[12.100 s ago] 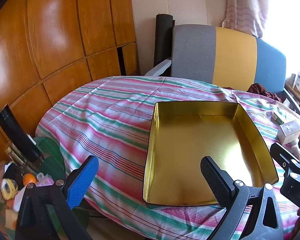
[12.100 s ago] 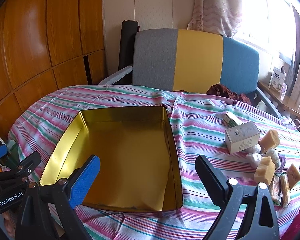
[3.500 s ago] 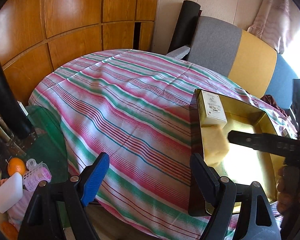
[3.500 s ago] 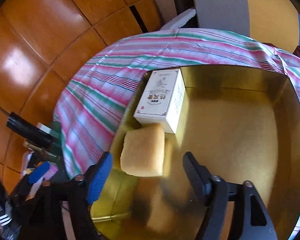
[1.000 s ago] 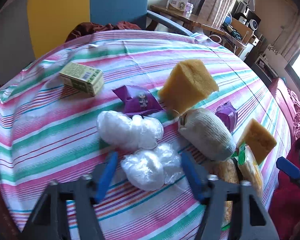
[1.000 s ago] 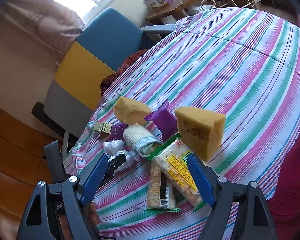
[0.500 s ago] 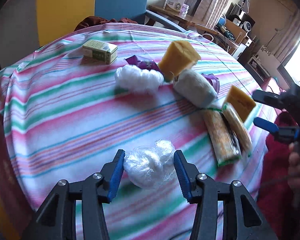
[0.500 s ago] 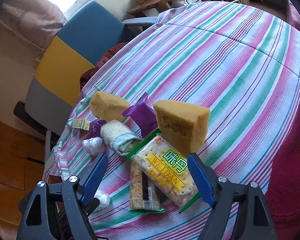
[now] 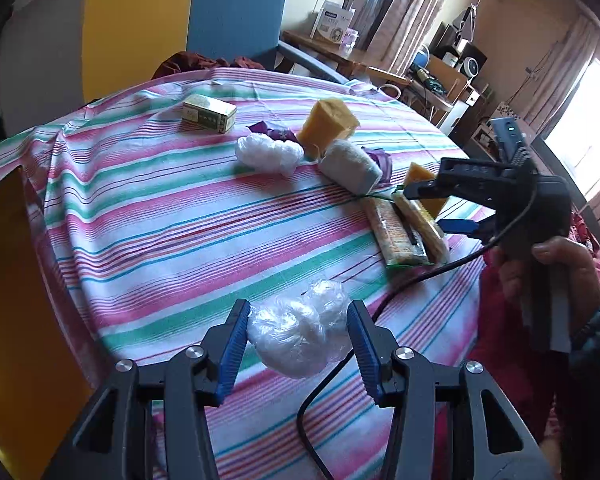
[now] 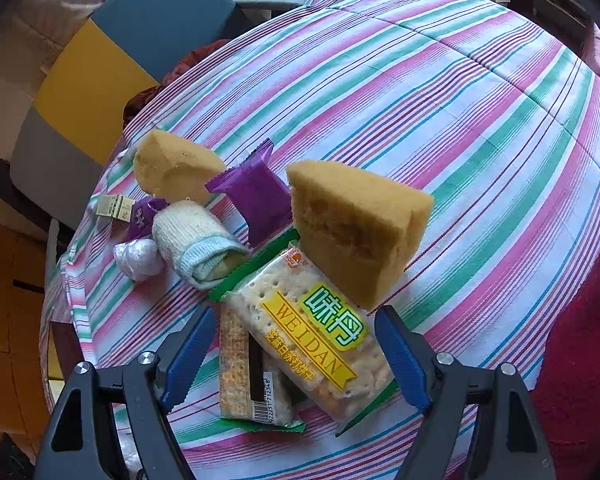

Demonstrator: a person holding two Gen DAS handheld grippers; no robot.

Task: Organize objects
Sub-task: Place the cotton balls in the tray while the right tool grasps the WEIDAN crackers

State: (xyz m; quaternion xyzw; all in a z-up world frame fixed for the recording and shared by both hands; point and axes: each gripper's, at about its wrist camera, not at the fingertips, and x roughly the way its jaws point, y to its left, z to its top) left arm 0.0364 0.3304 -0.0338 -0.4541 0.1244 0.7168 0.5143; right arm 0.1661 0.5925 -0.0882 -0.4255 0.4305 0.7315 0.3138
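My left gripper (image 9: 296, 344) is shut on a clear plastic-wrapped white bundle (image 9: 296, 334), held above the striped tablecloth (image 9: 172, 240). The gold tin (image 9: 4, 280) shows at the left edge of the left wrist view. My right gripper (image 10: 296, 354) is open and points steeply down, its blue pads on either side of two cracker packs (image 10: 312, 328). A yellow sponge (image 10: 356, 228) stands just beyond them. In the left wrist view a hand (image 9: 556, 264) holds the right gripper (image 9: 428, 210) over the cracker packs (image 9: 396, 236).
A second plastic bundle (image 9: 268, 152), a rolled cloth (image 9: 350, 166), a purple packet (image 10: 256, 196), another sponge (image 9: 328, 124) and a small green box (image 9: 209, 114) lie on the cloth. A cable (image 9: 380, 308) trails across the front. A chair (image 9: 140, 24) stands behind the table.
My left gripper closed on the plastic bundle, lifted it and drew it back from the pile towards the tin. The right gripper tilted down and came closer over the cracker packs.
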